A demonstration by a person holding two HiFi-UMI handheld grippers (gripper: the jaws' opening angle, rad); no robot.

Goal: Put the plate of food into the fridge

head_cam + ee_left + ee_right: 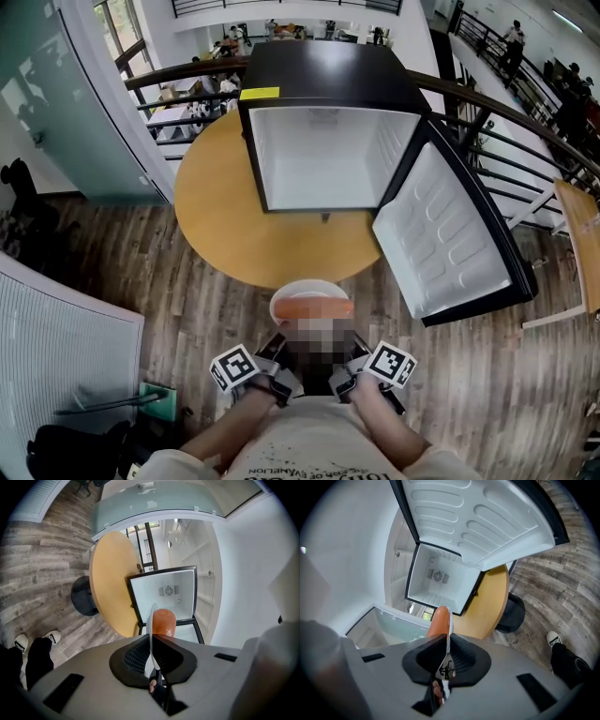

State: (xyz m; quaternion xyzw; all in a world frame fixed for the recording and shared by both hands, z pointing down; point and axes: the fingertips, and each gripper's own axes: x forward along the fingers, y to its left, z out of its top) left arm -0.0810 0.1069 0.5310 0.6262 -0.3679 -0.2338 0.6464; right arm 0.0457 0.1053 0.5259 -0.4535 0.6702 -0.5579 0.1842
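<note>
Two grippers are sharing one load. In head view the left gripper (274,359) and right gripper (359,361) are sitting low, close to the person's torso, each w/ its marker cube facing up. Both are clamping the white plate (302,290) from opposite sides. Left gripper view is showing the left gripper (151,645) w/ jaws pressed onto the plate rim, seen edge-on as a thin white line rising betw. them. Right gripper view is showing the same for the right gripper (446,645), jaws pinching the plate's edge. Food (317,307), an orange-red sausage-shaped piece, is lying across the plate, which is hanging in the air above the wood floor (141,272), right at the near edge of the round table (220,220) and not yet inside the fridge. Past that, the fridge (323,70), a small black unit, is standing on the table's far part and facing the person. Its door (445,234) is swinging wide open to the right, white ribbed liner showing. Inside, white walls and a fan grille (168,591) on the back wall are showing. Up front on the fridge's top edge a yellow label (260,93) is sticking. Farthest out, a dark railing (183,73) is curving behind the table.
</note>
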